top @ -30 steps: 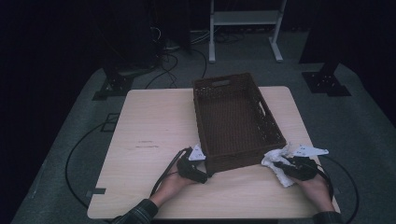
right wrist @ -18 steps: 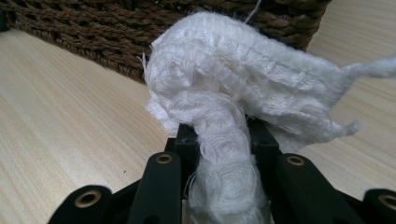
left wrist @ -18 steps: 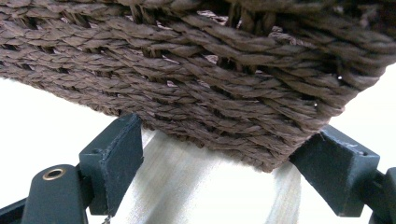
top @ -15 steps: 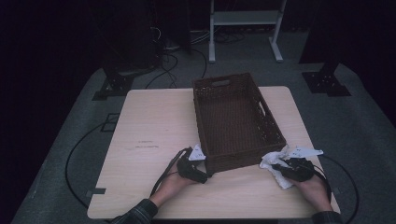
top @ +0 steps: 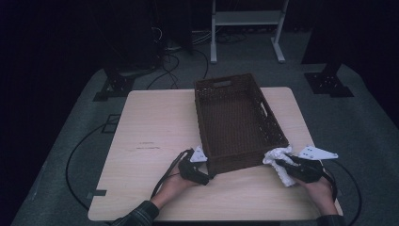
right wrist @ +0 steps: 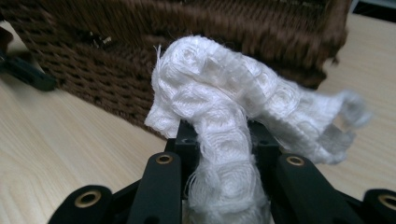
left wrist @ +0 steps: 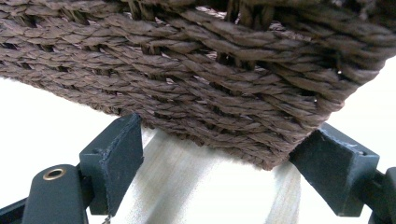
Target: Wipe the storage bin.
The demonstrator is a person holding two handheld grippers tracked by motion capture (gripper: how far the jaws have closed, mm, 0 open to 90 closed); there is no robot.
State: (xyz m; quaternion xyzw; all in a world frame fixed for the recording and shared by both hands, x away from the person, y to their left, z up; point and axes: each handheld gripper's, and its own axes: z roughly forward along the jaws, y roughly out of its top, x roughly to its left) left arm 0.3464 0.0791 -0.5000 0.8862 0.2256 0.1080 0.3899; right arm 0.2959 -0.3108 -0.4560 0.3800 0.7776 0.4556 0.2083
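Observation:
A dark brown wicker basket point(top: 235, 162) stands on the pale wooden table point(top: 155, 122), empty inside. My left gripper point(top: 208, 174) is at its near left corner. In the left gripper view the jaws stand wide on either side of that corner point(left wrist: 210, 70), their pads against the weave. My right gripper point(top: 283, 165) is by the basket's near right corner, shut on a crumpled white cloth point(top: 277, 157). In the right gripper view the cloth point(right wrist: 210, 93) bulges up out of the jaws of the right gripper point(right wrist: 223, 136), just in front of the basket wall point(right wrist: 116, 56).
The table's left half is bare wood with faint marks point(top: 146, 145). Beyond the table are a white metal stand point(top: 244, 19), black stand bases point(top: 329, 82) and cables point(top: 174, 61) on grey floor. A cable loops on the floor at the left point(top: 75, 155).
My right gripper has lifted the white cloth slightly, edging toward the basket's near right corner. The left gripper and the basket have not moved.

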